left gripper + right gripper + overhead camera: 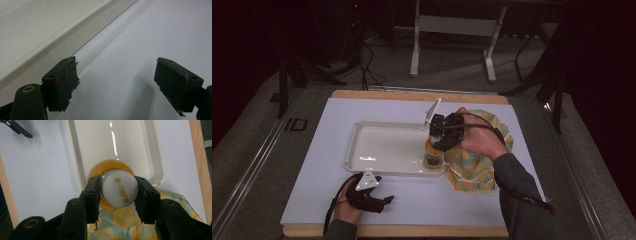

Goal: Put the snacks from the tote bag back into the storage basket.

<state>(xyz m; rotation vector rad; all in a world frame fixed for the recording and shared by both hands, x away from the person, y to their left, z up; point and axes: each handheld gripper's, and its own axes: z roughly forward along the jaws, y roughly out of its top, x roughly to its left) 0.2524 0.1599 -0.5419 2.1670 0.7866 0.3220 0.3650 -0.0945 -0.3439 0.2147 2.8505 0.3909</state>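
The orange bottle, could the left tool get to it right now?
Probably not easily. The right tool is already clamped around the orange bottle at its white cap, covering it from above. The left tool rests open outside the tray, whose rim lies between.

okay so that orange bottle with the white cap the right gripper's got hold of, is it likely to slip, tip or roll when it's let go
The bottle looks smooth and round, so it may slip or twist between the flat jaws of the right gripper, which clamp its white cap. It seems filled with orange liquid, so probably fairly heavy for its size. Standing upright at the edge of the tray, it could tip, then roll.
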